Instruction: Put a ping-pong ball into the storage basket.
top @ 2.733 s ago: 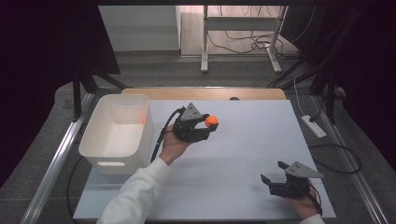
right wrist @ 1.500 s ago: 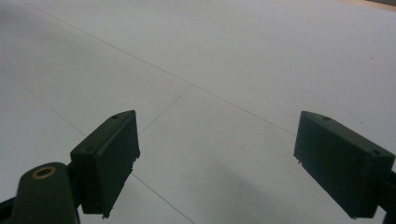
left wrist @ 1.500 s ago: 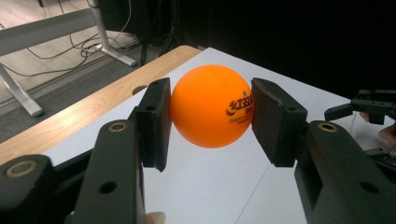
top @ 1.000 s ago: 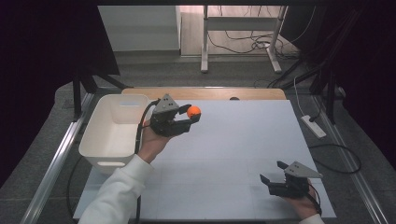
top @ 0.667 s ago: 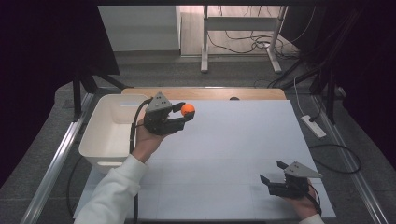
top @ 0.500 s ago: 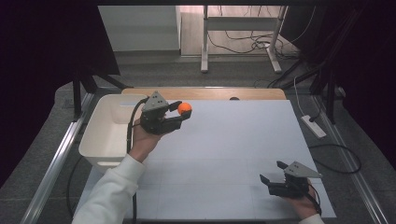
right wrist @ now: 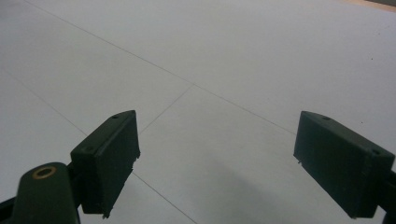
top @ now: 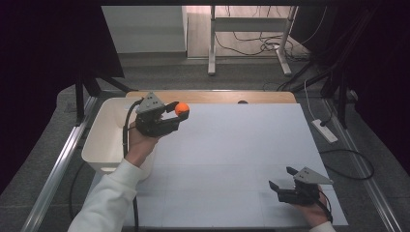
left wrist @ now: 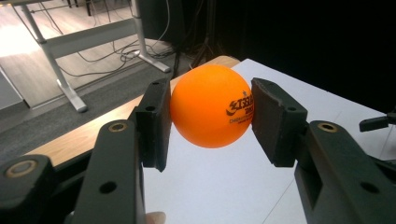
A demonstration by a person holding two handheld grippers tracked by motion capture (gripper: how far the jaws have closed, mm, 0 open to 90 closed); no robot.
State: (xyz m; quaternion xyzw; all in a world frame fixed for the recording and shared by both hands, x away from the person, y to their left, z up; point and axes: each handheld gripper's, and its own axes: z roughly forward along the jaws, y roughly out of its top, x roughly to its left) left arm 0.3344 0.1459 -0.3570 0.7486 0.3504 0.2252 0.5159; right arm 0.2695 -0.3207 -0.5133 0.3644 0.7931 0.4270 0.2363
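An orange ping-pong ball [top: 182,109] with dark print is clamped between the jaws of my left gripper [top: 178,112], held in the air at the right rim of a white bin [top: 104,140]. Up close, the ball [left wrist: 212,106] fills the gap of the left gripper [left wrist: 209,122], pressed by both pads. My right gripper [top: 281,178] rests low near the table's front right corner, its jaws spread wide. In the right gripper view the right gripper [right wrist: 233,163] holds nothing, with bare white table [right wrist: 224,60] between the pads.
The white table [top: 241,154] has a wooden strip [top: 217,96] along its far edge. A white power strip [top: 325,130] and cables lie on the floor at right. Metal desk legs [top: 211,43] stand beyond the table.
My left gripper has carried the orange ball leftward and farther back, from mid-table to beside the white bin. The right gripper has stayed still and open.
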